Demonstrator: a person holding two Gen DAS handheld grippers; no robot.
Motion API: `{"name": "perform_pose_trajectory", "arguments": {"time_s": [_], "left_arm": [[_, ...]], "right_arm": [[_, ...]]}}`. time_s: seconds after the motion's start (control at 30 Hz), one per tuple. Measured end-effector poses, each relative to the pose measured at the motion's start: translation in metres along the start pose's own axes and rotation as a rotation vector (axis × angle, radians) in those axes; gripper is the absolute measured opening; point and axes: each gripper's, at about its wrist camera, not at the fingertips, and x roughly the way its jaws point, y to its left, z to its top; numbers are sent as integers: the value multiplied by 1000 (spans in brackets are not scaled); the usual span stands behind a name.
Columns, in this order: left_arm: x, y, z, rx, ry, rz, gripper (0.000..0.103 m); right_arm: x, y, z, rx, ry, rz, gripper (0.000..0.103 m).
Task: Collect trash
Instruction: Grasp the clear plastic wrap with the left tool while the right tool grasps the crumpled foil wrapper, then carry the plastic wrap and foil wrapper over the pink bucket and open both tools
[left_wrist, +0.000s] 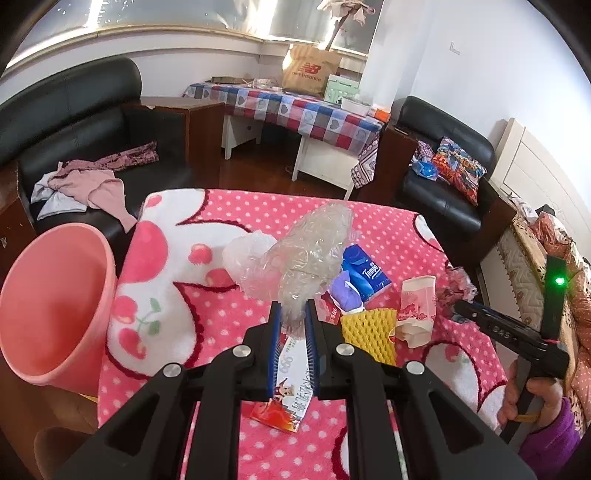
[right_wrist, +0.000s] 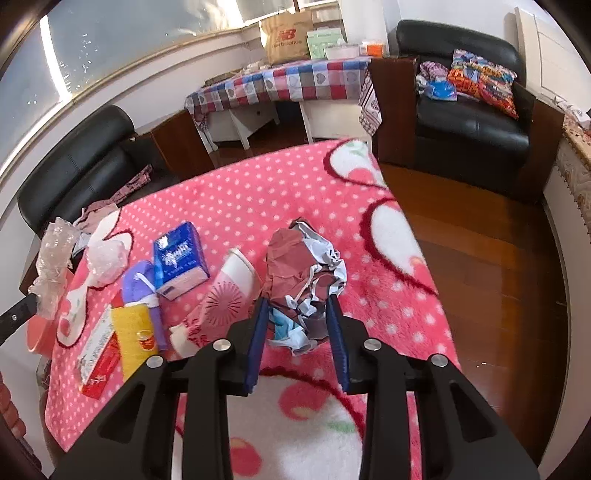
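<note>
Landmark: pink polka-dot blanket (left_wrist: 258, 221) with white cherry patches, spread over a table.
Left gripper (left_wrist: 293, 314): clenched on a crumpled clear plastic bag (left_wrist: 314, 251), lifted above the blanket's middle.
Right gripper (right_wrist: 297, 314): blue pads (right_wrist: 258, 332) pressed on both sides of a crumpled wad of dark red and white paper (right_wrist: 306, 273), near the blanket's right part.
Hand (left_wrist: 532, 398): purple sleeve at the blanket's right edge, gripping the right gripper's handle.
Pink bin (left_wrist: 55, 306): just off the blanket's left edge, mouth tilted toward the camera.
Second clear plastic lump (left_wrist: 247, 254): on the blanket, beside the lifted bag.
Blue tissue pack (right_wrist: 179, 258): on the blanket, left of the paper wad.
Purple wrapper (right_wrist: 142, 288): touching the tissue pack's near side.
Yellow foam net (right_wrist: 135, 332): on the blanket, in front of the purple wrapper.
Red and white box (right_wrist: 98, 354): flat by the blanket's near left edge.
Pink-printed paper cup (right_wrist: 225, 291): on its side on the blanket, between the tissue pack and the paper wad.
Background: black armchair (right_wrist: 469, 107) and checked-cloth table (right_wrist: 280, 85) beyond the blanket's far edge.
</note>
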Motion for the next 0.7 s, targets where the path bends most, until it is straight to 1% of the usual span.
{"name": "perform_pose_trajectory", "arguments": {"time_s": [0.17, 0.3, 0.5, 0.7], "left_arm": [[-8, -2, 3, 19, -30, 17, 12], [-17, -2, 3, 36, -52, 25, 12], [-32, 6, 1, 46, -90, 66, 12], [-50, 28, -1, 13, -128, 116, 12]], "right_arm": [[-25, 12, 2, -28, -49, 8, 32], [-42, 29, 2, -75, -82, 18, 32], [-52, 60, 3, -131, -102, 57, 32], [-52, 101, 2, -196, -99, 118, 32]]}}
